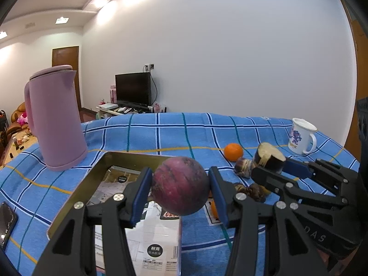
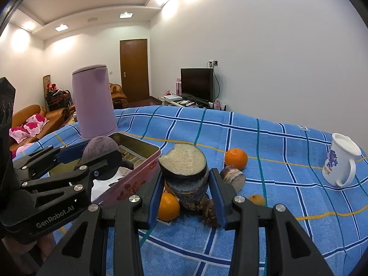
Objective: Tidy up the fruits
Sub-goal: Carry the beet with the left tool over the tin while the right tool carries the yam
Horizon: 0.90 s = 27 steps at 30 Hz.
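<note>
We hold a round, dull-purple fruit (image 1: pixel 180 185) pinched between the left gripper (image 1: pixel 180 191) pads above the open rectangular metal tin (image 1: pixel 101 161), while the right gripper (image 2: pixel 185 184) clamps a dark-skinned, pale-cut sugarcane stub (image 2: pixel 184 172) over the loose oranges (image 2: pixel 169 205). Both look firm and fairly heavy, so we judge a grip across the widest middle safest, the smooth ball being likelier to slip. Underneath lies a soft, rumpled blue checked cloth (image 2: pixel 264 207) in a lit living room, with a lilac jug (image 1: pixel 55 119) and a white mug (image 2: pixel 340 165).

Woven cloth (image 2: pixel 264 142), matt; metal tin (image 2: pixel 147 148), glossy inside; smooth matt plastic jug (image 1: pixel 55 119); glossy enamel-like mug (image 2: pixel 340 163).
</note>
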Tool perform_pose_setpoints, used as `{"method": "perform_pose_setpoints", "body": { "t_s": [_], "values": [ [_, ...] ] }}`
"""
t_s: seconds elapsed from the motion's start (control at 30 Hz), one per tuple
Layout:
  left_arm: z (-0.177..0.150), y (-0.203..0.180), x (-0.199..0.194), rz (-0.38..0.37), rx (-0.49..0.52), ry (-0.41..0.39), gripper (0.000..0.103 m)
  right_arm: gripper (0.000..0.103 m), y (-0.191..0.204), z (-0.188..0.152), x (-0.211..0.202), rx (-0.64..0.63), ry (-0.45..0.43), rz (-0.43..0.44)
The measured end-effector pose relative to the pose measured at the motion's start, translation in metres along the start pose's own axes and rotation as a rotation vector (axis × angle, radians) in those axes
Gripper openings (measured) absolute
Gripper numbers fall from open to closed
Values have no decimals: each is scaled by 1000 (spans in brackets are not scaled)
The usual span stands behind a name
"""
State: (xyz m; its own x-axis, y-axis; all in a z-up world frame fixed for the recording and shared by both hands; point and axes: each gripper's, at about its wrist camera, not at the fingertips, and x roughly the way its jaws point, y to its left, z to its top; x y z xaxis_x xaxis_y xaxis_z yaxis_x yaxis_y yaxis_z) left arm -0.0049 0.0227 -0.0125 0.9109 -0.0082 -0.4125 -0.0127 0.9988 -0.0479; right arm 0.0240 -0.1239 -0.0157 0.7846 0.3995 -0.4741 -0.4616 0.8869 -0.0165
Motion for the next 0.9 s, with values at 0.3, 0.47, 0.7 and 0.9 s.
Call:
{"method": "perform_pose_setpoints", "body": {
  "t_s": [0.3, 0.47, 0.7, 0.9],
  "values": [
    [2, 10, -5, 18, -5, -13, 52, 42, 10, 9, 4, -16, -15, 22],
    [3, 20, -5, 37, -15, -14, 52, 42, 21, 14, 8, -30, -16, 41],
    [4, 34, -4, 63, -29, -4, 52, 42, 33, 20, 13, -46, -11, 62],
    [3, 45, -2, 85, -38, 9, 52, 42, 42, 22, 18, -59, -1, 77]
  ]
}}
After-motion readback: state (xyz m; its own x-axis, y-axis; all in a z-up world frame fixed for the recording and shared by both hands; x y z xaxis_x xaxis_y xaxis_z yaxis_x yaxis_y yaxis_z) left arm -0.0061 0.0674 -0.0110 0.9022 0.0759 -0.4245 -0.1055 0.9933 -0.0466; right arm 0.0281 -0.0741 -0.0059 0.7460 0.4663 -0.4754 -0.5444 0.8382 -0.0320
